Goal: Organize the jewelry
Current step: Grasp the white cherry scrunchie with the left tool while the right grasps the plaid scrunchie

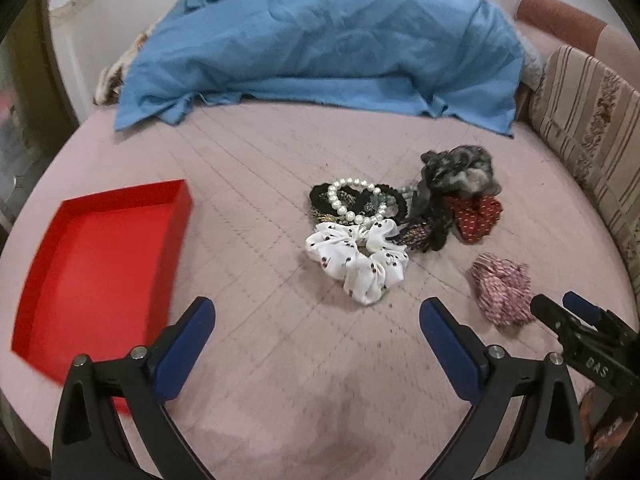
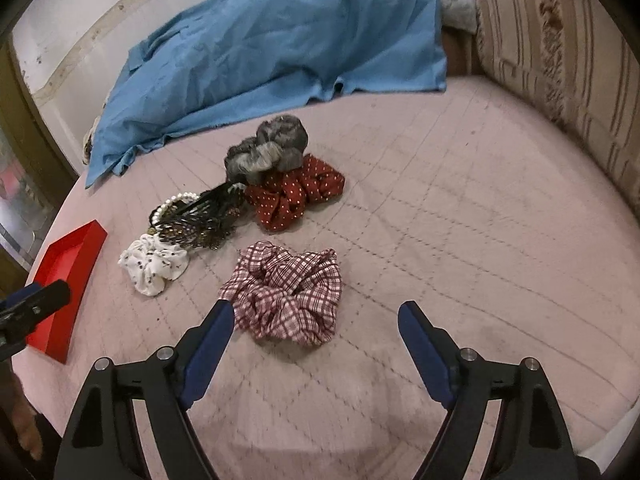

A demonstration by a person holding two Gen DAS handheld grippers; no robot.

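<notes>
On the pink quilted bed, the red tray [image 1: 100,264] is seen empty, so sorting is judged not yet begun. Right of the tray, the pearl bracelet [image 1: 354,204], white dotted scrunchie [image 1: 360,260], grey scrunchie [image 1: 460,172] and red dotted scrunchie [image 1: 476,212] remain heaped; the plaid scrunchie [image 2: 286,292] lies farthest right. Left gripper [image 1: 316,320] and right gripper [image 2: 316,326] are spread, nothing held.

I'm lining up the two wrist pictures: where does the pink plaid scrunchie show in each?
Left wrist view: pink plaid scrunchie lies at lower right, apart from the pile.
Right wrist view: pink plaid scrunchie lies low in the centre, just ahead of the open right gripper.
Shared landmark: the red tray, at the left in both.
</notes>
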